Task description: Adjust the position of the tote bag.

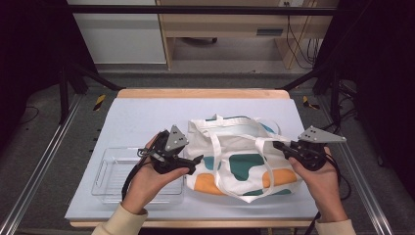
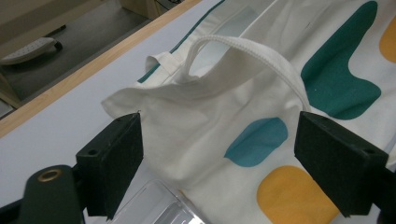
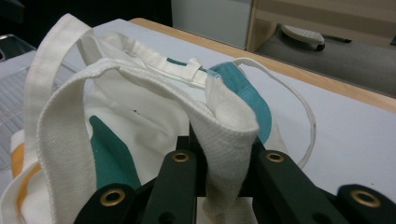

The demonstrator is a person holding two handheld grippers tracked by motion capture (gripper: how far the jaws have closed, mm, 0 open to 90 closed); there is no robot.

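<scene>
while right tongs (image 3: pixel 224 163) pinch the tote bag (image 1: pixel 240 161) strap (image 3: pixel 219 126), left tongs (image 2: pixel 219 154) gape beside it

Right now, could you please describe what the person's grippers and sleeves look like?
Both are black two-jaw tools. The left gripper and right gripper each carry a grey three-cornered plate on top and trail a black cable. The jaws end in square black pads, with brass-coloured rivets at the joints. The sleeves are cream.
</scene>
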